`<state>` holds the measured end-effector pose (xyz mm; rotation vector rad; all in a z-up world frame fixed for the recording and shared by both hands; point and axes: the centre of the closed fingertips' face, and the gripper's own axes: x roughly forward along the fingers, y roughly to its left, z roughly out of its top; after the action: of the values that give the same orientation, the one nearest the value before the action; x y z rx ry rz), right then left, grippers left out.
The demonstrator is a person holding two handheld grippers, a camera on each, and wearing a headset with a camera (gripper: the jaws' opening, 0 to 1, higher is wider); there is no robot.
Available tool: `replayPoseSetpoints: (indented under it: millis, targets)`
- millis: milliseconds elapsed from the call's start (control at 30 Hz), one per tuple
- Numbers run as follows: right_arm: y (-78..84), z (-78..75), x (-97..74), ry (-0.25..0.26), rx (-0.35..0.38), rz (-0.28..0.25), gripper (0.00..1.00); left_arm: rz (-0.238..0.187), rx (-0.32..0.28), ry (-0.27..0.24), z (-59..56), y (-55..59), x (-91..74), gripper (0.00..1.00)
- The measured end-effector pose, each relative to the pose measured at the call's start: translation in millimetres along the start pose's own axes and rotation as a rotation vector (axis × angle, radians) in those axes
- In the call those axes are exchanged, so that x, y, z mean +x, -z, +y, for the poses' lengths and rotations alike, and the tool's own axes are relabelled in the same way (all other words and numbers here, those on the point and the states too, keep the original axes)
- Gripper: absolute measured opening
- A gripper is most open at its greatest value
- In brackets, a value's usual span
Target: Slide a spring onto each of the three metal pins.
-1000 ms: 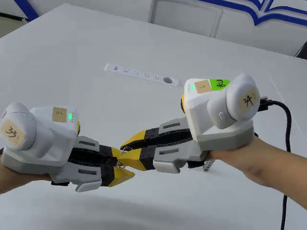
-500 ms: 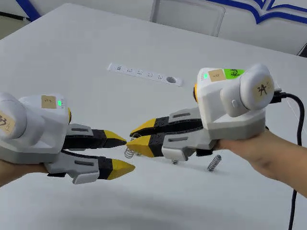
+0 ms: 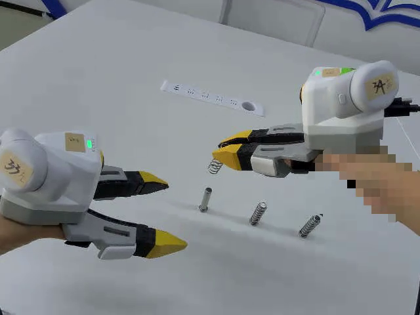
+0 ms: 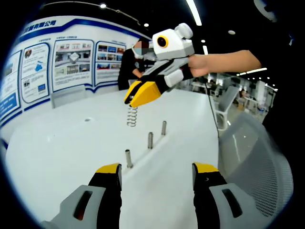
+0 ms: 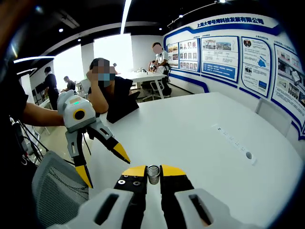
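Over the white table our left gripper hovers, jaws wide and empty; our right gripper pinches the third spring near the one bare pin; next, we judge, align and lower it.

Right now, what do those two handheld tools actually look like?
The left tool and right tool match: rounded white housings, grey-and-black jaws ending in pointed yellow tips, a small green light and a tan handwritten sticker on each. A black cable trails from the right one's rear.
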<state>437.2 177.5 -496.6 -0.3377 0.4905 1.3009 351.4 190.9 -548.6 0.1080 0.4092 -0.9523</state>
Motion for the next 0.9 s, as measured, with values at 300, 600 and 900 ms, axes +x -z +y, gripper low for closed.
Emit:
replayPoseSetpoints:
  millis: [300, 600, 900]
  targets:
    - [24.2, -10.8, 25.0, 0.015, 0.028, 0.073, 0.11, 0.022, -0.051, -0.025, 6.7, 15.0, 0.9, 0.77]
    - [48.8, -14.3, 38.1, 0.027, 0.035, 0.132, 0.11, 0.043, -0.078, -0.047, 9.0, 25.9, -0.9, 0.85]
    - [56.8, -16.2, 44.1, 0.022, 0.052, 0.147, 0.11, 0.031, -0.094, -0.068, 12.7, 27.0, -4.4, 0.86]
